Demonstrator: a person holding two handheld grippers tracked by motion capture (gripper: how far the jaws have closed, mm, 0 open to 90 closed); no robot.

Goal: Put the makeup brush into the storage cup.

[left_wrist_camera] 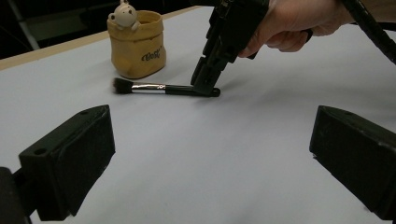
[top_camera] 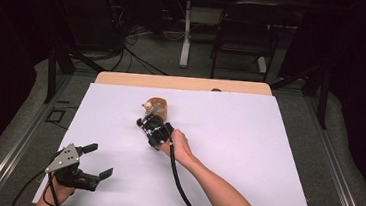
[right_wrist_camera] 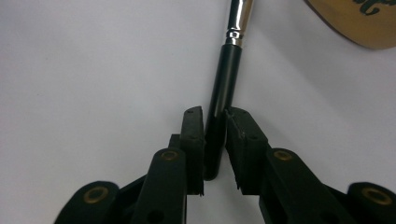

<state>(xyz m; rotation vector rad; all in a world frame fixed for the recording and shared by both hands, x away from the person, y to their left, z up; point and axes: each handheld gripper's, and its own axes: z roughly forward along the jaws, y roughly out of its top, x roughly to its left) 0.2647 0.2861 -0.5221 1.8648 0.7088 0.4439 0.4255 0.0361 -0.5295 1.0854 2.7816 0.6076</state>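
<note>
Right gripper view: right tongs (right_wrist_camera: 215, 140) clamped on brush (right_wrist_camera: 223, 93) handle; left gripper view adds bristles, left tongs (left_wrist_camera: 210, 154) wide, empty.

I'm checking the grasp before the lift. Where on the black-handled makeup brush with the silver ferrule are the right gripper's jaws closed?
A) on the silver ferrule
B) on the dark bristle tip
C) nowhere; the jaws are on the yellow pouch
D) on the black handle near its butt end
D: in the right gripper view the right gripper has its jaws clamped on the black handle of the makeup brush near its butt end, with the silver ferrule well beyond the fingertips.
</note>
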